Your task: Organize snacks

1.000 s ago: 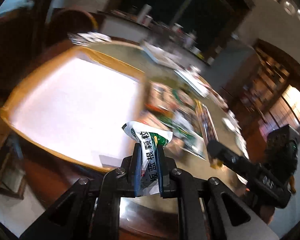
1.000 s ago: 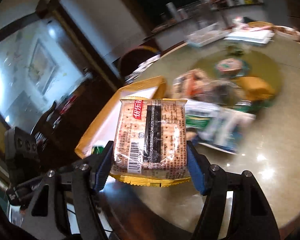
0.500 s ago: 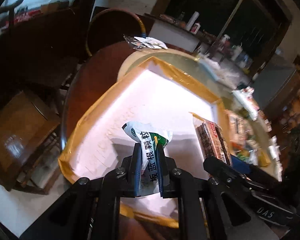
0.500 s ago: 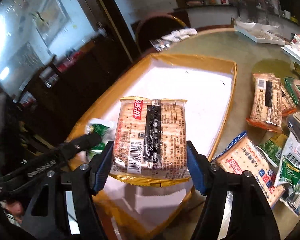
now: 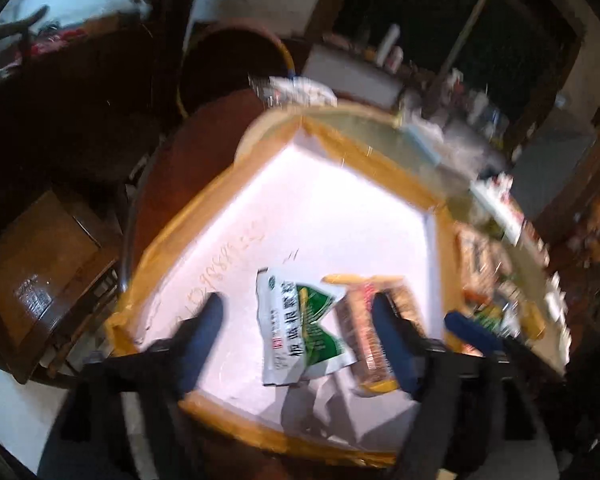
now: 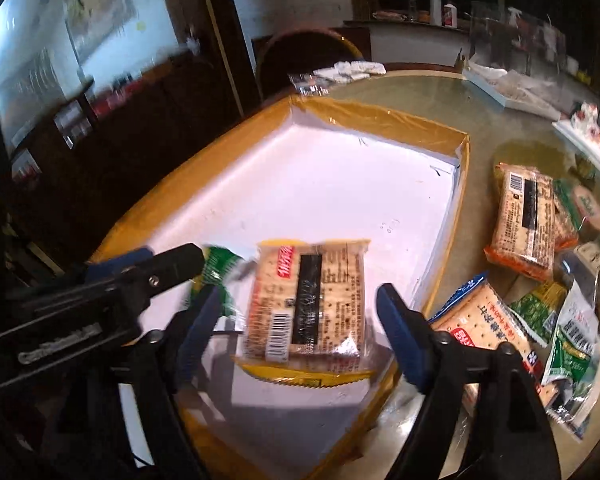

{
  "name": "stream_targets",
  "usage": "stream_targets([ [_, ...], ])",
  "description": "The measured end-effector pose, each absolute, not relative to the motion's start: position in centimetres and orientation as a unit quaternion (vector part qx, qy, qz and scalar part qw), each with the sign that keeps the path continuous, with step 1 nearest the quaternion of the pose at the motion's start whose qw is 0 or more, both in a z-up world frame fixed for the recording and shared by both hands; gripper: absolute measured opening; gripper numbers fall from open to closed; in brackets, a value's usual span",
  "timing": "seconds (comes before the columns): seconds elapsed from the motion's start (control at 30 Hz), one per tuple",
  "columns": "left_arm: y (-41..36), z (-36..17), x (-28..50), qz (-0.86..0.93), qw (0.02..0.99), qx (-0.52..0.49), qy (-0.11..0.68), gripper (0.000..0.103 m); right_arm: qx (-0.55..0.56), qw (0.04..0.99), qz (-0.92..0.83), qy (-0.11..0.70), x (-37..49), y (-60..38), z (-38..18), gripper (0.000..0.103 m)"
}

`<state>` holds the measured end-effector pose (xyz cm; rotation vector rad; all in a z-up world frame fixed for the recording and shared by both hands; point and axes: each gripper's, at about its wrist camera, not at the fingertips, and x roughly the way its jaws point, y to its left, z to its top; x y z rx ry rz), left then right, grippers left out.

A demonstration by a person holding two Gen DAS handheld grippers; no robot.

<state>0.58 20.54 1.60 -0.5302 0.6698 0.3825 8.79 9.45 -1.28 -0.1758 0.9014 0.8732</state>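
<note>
I'm at the drop-off step: the white tray (image 6: 340,184) with its yellow rim sits on the surface (image 6: 480,112), and both my grippers hang over its near end. The right gripper (image 6: 300,312) has its fingers spread around the cracker pack (image 6: 306,304), and the left gripper (image 5: 296,320) is spread too, the green sachet (image 5: 300,328) loose between them — both snacks apparently in the tray. Next, I'd say, swing right to the snack pile (image 6: 540,272) outside the tray — pick singles.
</note>
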Motion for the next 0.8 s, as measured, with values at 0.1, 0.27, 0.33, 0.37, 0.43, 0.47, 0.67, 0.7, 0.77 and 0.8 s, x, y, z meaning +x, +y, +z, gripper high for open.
stream_targets([
  [0.1,19.1,3.0,-0.7,0.173,0.903,-0.252,0.302,0.081,-0.044,0.804,0.421,0.417,8.8,7.2,-0.1,0.084],
  [0.27,15.8,4.9,-1.5,0.152,0.909,-0.249,0.299,0.081,0.019,0.799,0.436,0.413,9.0,1.8,1.4,0.085],
  [0.33,14.3,5.4,-1.0,0.145,0.911,-0.240,0.302,0.081,0.032,0.806,0.424,0.411,9.2,-0.6,1.8,0.085],
  [0.37,13.3,5.6,-0.8,0.139,0.913,-0.235,0.303,0.081,0.039,0.811,0.416,0.410,9.3,-1.9,2.0,0.085],
  [0.43,11.6,5.5,-0.4,0.125,0.915,-0.227,0.309,0.081,0.054,0.817,0.401,0.410,9.7,-4.6,2.1,0.085],
  [0.47,10.5,5.2,-0.1,0.118,0.916,-0.221,0.314,0.081,0.059,0.821,0.392,0.411,9.8,-5.9,2.1,0.085],
  [0.67,5.4,3.2,1.8,0.073,0.911,-0.208,0.348,0.081,0.047,0.842,0.340,0.417,9.7,-12.9,1.7,0.085],
  [0.7,4.7,2.9,2.1,0.063,0.910,-0.204,0.355,0.081,0.044,0.845,0.333,0.416,9.5,-13.8,1.5,0.085],
  [0.77,3.6,2.4,2.6,0.053,0.908,-0.196,0.366,0.081,0.035,0.849,0.316,0.421,9.7,-15.4,1.2,0.085],
  [0.8,3.2,2.3,2.7,0.048,0.908,-0.193,0.368,0.081,0.032,0.852,0.308,0.422,9.8,-16.2,1.0,0.085],
])
